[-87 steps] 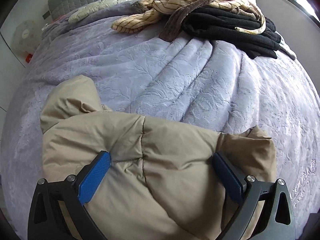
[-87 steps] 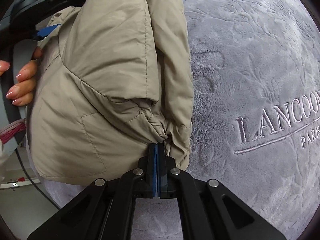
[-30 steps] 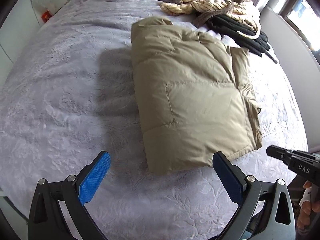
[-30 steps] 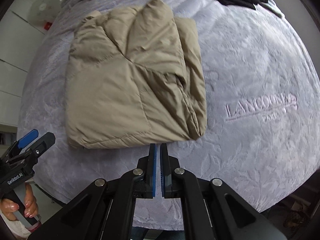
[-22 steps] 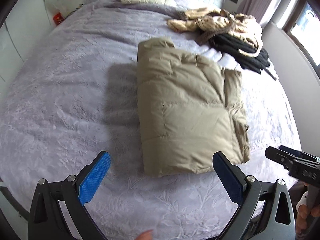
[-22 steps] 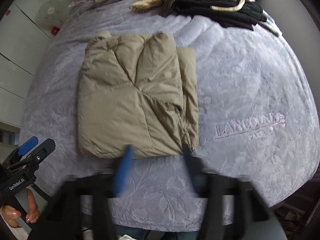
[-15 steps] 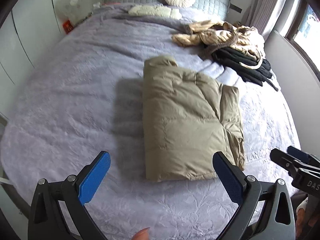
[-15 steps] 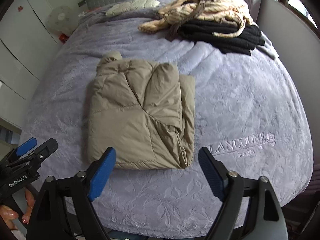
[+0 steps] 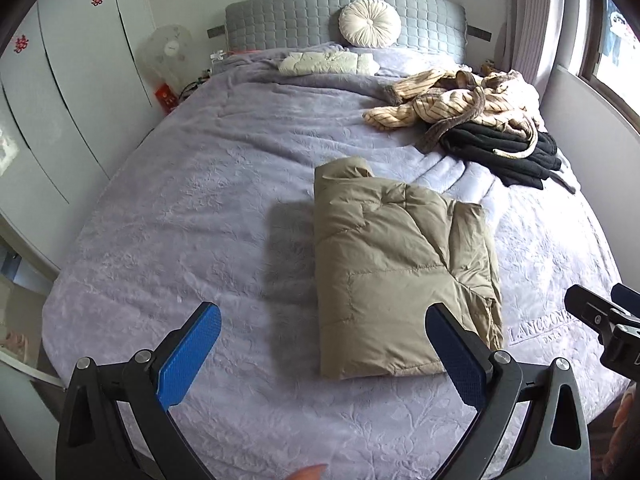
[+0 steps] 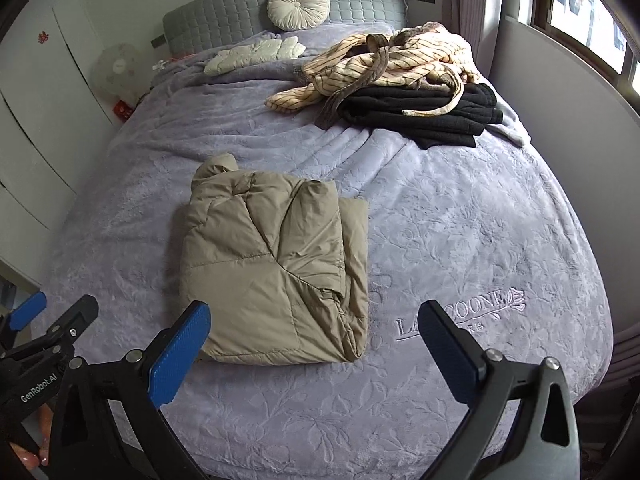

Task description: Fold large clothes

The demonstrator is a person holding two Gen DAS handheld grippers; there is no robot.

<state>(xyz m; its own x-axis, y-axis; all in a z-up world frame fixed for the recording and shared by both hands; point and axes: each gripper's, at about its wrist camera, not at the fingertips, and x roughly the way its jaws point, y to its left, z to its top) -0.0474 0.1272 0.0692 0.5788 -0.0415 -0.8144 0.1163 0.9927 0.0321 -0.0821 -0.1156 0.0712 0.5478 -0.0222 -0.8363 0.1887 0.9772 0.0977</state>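
Right gripper [image 10: 314, 348] has just been opening and now stands wide, nothing between its blue pads; jaws frame the near edge of the jacket without touching it. Left gripper [image 9: 322, 354] also wide and empty, held above the bed, clear of the fabric.

Landmark: the tan puffer jacket [image 10: 276, 276]. It lies folded into a compact rectangle near the middle of the purple bedspread [image 10: 460, 240], collar end pointing toward the headboard [image 9: 304, 20], one narrower flap lying along its right side. Both grippers are on the near side of the jacket, apart from it. Beyond the jacket and to its right sits a loose heap: a striped cream robe [image 10: 392, 60] draped over black clothes [image 10: 432, 116]. Beyond the jacket on the left, near the headboard, lies a small white garment [image 10: 252, 54]; a round cushion [image 9: 370, 24] leans on the headboard. The embroidered lettering [image 10: 460, 312] on the spread is just right of the jacket's near corner.

Step, as judged: the jacket fold looks finished and released; this is the gap between garments.

Next move probably calls for reaching past the jacket to the heap, taking the robe by a shoulder or collar edge with one gripper and a second edge with the other, and dragging it to open bedspread left of the jacket to spread flat. The robe's belt [image 10: 360, 76] trails loose and could snag the black clothes underneath.
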